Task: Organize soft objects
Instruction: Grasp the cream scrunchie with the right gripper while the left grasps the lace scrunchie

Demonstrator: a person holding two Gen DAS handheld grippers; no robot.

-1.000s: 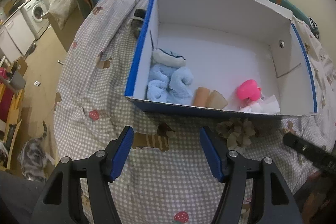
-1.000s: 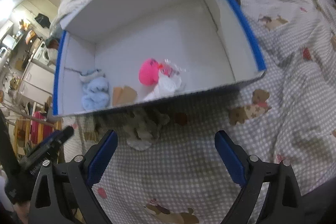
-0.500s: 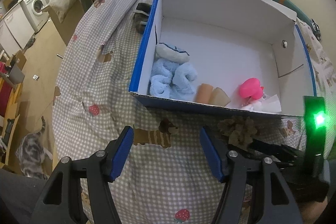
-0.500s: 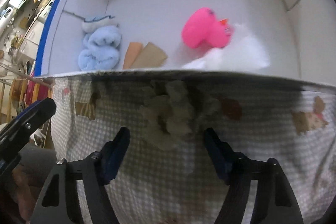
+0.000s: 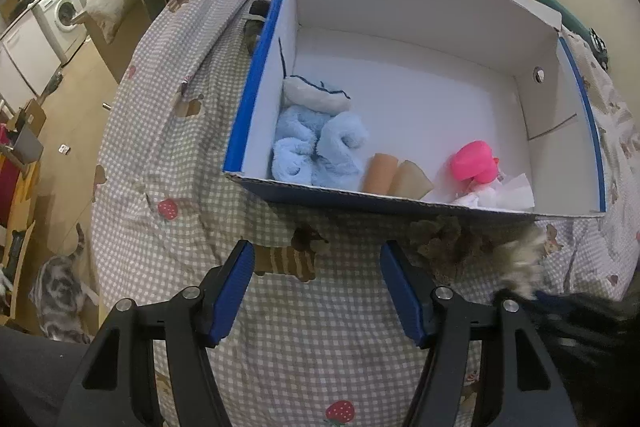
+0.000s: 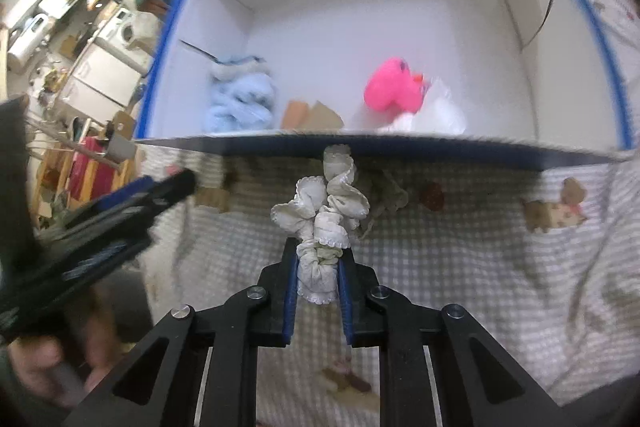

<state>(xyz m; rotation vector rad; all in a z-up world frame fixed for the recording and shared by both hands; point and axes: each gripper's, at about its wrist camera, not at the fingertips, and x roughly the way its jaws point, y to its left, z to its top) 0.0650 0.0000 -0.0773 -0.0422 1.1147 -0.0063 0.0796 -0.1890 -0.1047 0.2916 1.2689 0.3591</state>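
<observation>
My right gripper [image 6: 318, 267] is shut on a cream ruffled scrunchie [image 6: 326, 211] and holds it above the bedspread, just in front of the white box's near wall [image 6: 400, 147]. The scrunchie shows blurred at the right in the left wrist view [image 5: 524, 259]. My left gripper [image 5: 316, 291] is open and empty over the checked bedspread, in front of the box [image 5: 400, 199]. Inside the box lie a light blue fluffy bundle [image 5: 316, 147], two tan sponges [image 5: 396, 179], a pink plush [image 5: 472, 161] and white tissue [image 5: 504, 193].
The box with blue rims sits on a bed with a checked bedspread [image 5: 168, 155]. A brownish patch, perhaps a shadow or another item [image 5: 444, 243], lies by the box's near wall. A cat [image 5: 56, 291] is on the floor at the left. A washing machine [image 5: 64, 15] stands far left.
My right gripper has closed on the scrunchie and lifted it off the bedspread toward the box. My left gripper has stayed open, shifting slightly.
</observation>
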